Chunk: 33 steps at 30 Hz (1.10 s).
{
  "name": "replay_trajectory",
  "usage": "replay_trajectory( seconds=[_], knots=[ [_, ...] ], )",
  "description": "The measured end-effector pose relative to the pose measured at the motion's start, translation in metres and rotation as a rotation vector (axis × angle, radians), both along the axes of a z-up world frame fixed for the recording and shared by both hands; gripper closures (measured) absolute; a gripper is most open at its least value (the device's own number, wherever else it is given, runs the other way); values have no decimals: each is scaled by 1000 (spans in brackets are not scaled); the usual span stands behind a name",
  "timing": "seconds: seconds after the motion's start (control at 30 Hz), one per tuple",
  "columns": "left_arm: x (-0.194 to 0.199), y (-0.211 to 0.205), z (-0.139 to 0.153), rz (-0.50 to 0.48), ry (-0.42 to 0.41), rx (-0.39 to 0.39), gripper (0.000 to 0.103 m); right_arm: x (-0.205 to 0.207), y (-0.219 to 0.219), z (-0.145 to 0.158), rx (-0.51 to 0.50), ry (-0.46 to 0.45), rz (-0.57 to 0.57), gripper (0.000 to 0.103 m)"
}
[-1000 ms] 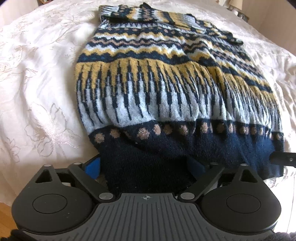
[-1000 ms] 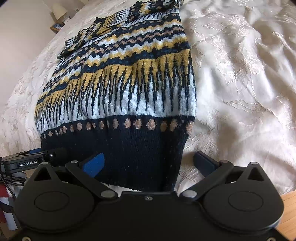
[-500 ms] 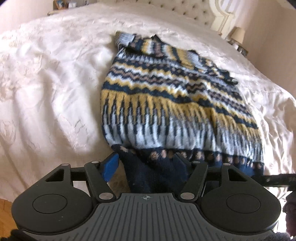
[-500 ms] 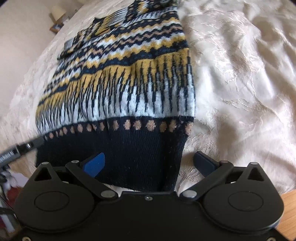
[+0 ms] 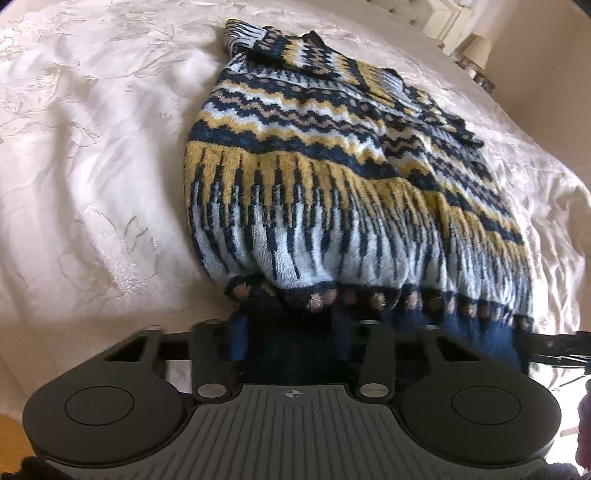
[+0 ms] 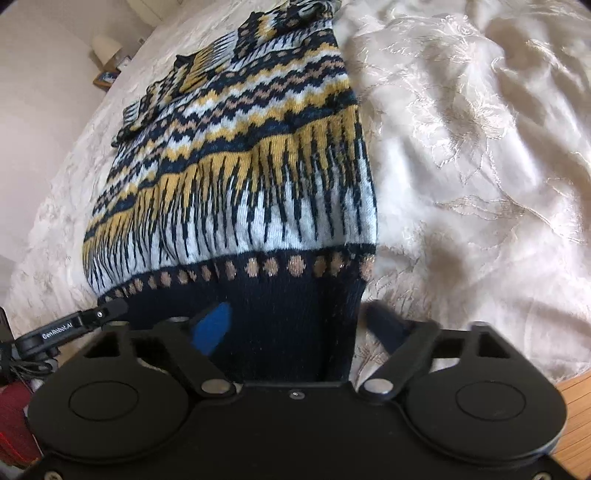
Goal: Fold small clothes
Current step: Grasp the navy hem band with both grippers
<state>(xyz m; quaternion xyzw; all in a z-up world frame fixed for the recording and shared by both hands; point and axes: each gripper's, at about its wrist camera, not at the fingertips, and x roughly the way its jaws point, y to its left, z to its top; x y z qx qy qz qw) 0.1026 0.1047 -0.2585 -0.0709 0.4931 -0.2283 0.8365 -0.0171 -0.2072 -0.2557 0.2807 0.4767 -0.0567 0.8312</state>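
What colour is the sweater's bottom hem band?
Dark navy on the sweater, topped by tan dots; clearest in the right wrist view.

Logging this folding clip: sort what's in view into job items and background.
Job:
patterned navy, yellow and pale-blue knitted sweater
left gripper, fingers closed on its navy hem
right gripper, fingers apart around the hem

Background:
cream embroidered bedspread
bedside lamp

Bed (image 5: 92, 177) w/ cream embroidered bedspread, floral stitching, rumpled on its far side (image 6: 480, 155). Lamp (image 5: 478, 51) w/ pale shade by the tufted headboard (image 5: 439, 16); same lamp (image 6: 105, 46) on a wooden nightstand (image 6: 107, 75) next to a small frame. Wood floor (image 6: 576, 402) at bed edge
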Motion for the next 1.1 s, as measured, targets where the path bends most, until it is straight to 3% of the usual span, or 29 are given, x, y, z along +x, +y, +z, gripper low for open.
replay_trajectory(
  seconds=[0.07,0.17,0.33,0.5,0.7,0.87,0.9,0.97,1.03,1.1],
  knots=[
    [0,3,1,7,9,-49,84,3,-4,-1,38,10,12,65],
    [-1,6,8,23,8,-76,87,6,-7,0,47,18,14,76],
    [-6,11,27,36,-17,-97,88,3,-12,13,84,-26,-4,85],
    [-6,15,41,63,-28,-118,88,-1,-18,26,82,-52,-21,85],
    [-9,20,22,98,15,-51,88,-5,-30,20,95,-21,-52,85],
    [-9,34,2,172,64,-40,88,-2,-29,14,77,14,-2,76],
    [-9,34,1,175,66,-39,88,-1,-28,14,67,16,8,69],
    [-9,35,-1,174,64,-41,88,0,-27,11,62,23,24,45],
    [-8,34,-1,168,67,-42,88,3,-27,7,53,31,28,37],
    [-6,32,-2,163,73,-45,87,5,-26,2,51,43,37,37]
  ],
)
